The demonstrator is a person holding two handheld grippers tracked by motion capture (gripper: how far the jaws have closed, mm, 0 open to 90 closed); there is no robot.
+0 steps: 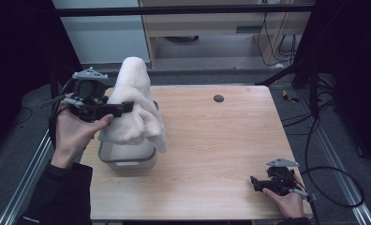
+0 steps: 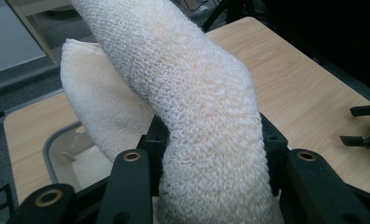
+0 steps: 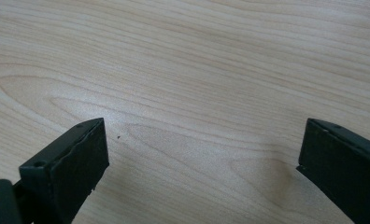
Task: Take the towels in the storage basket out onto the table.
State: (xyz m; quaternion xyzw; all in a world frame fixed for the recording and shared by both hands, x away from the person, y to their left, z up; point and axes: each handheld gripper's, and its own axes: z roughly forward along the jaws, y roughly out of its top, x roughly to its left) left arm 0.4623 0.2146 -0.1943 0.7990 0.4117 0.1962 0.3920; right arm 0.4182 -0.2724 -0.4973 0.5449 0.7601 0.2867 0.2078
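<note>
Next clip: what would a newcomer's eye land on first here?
The fluffy cream terry towel, held up over the grey-rimmed clear plastic bin at the left of the light wooden table, clamped in the left gripper. Then the right gripper, jaws open with nothing between them, resting near the table's front right corner.

A pale wooden bench point(image 1: 211, 154) carries a grey-rimmed clear tub point(image 1: 126, 158) near its left edge, below the left fingers point(image 1: 127, 107). A small dark round hole point(image 1: 218, 98) sits far beyond the right fingers point(image 1: 255, 183).
</note>
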